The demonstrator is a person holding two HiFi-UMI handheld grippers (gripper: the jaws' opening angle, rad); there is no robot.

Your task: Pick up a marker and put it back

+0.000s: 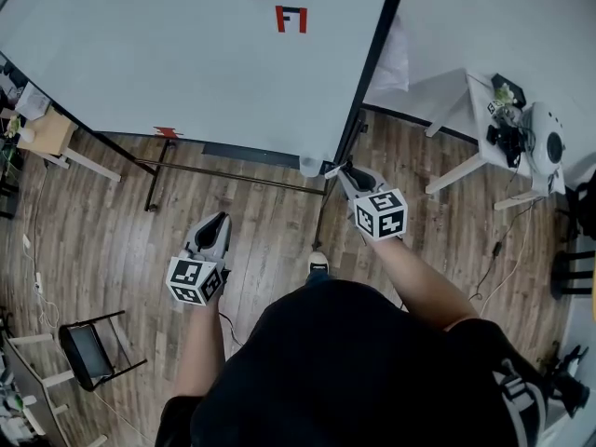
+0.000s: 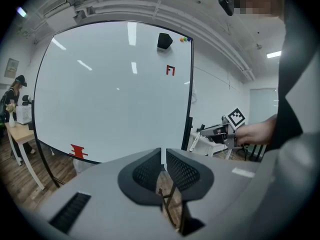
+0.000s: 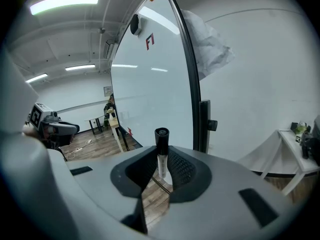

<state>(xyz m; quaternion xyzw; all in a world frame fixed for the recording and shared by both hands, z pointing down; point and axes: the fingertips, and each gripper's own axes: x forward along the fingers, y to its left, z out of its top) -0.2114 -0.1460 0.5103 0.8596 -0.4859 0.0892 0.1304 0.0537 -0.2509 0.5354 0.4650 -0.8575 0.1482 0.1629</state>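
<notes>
Marker sits upright in the right gripper, jaws clenched on its pale barrel, black cap sticking up above the pads. Pinching low on the barrel leaves the cap end free and keeps the pen steady, probably so it can be steered back into its place. So the pick-up half of the task looks done and the put-back half is not.

Left gripper is held lower and nearer the person's body. Its jaws are drawn almost together with only a sliver of gap and nothing in it. It looks parked out of the way, since one hand is enough for a pen.

Person stands facing the whiteboard, which is mostly blank apart from a small red mark near the top. The right gripper aims at the board's lower right corner, just beside the dark frame edge. A small pale cup-like thing sits at that corner, close to the jaw tips. It could be where the marker goes back, but I cannot tell for sure.

Risk: the grip is narrow, so the pen could tilt if the cap bumps the frame.
</notes>
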